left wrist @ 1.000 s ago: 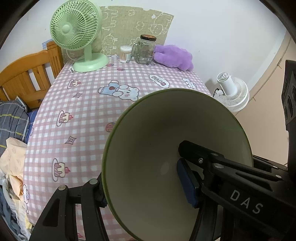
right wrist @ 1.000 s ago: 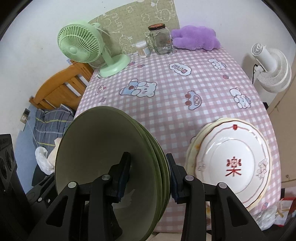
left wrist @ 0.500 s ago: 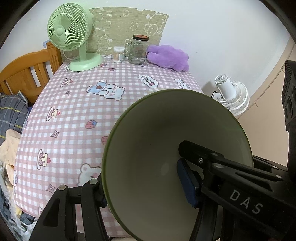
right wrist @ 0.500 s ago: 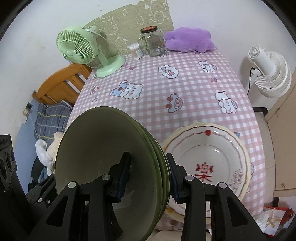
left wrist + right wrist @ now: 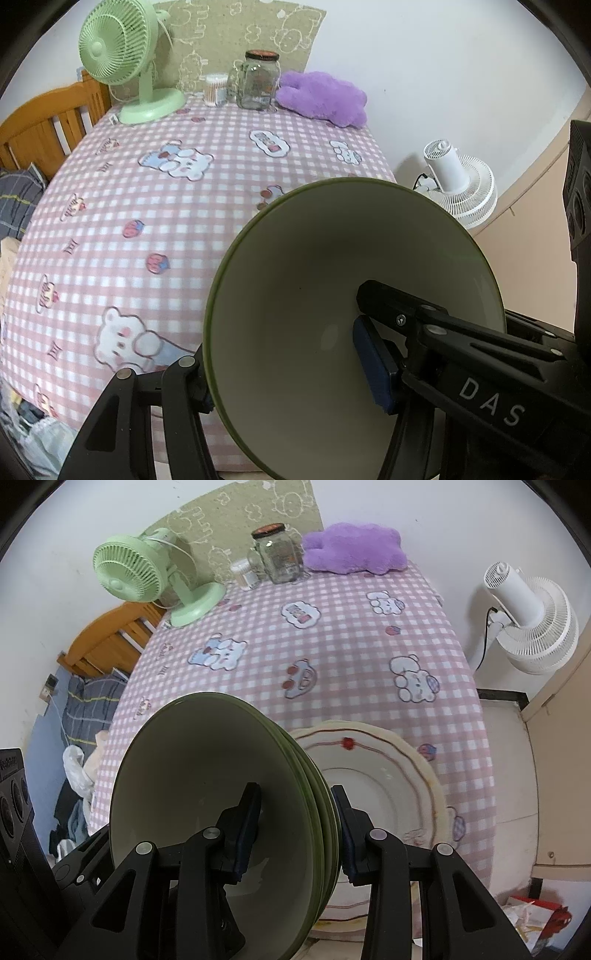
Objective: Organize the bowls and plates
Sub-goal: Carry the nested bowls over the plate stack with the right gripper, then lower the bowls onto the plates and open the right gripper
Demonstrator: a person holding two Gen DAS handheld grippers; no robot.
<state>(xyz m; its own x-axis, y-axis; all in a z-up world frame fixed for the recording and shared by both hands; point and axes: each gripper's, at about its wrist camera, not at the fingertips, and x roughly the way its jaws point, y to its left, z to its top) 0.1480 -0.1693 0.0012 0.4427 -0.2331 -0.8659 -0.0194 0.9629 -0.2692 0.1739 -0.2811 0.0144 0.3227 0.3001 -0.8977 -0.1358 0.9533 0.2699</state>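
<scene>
Both tongs clamp one stack of green bowls (image 5: 229, 794) held on edge above the tabletop's (image 5: 332, 646) near edge: left tongs (image 5: 280, 369) and right tongs (image 5: 295, 834) each straddle a rim. White plates (image 5: 388, 775) lie just right.

The letters "DAS" stand in white on the black right finger of the left gripper (image 5: 288, 362), seen in the left wrist view. Small print on the cloud pictures of the tablecloth (image 5: 332, 635) and on the jar (image 5: 277, 554) at the table's far edge is too small to read.
</scene>
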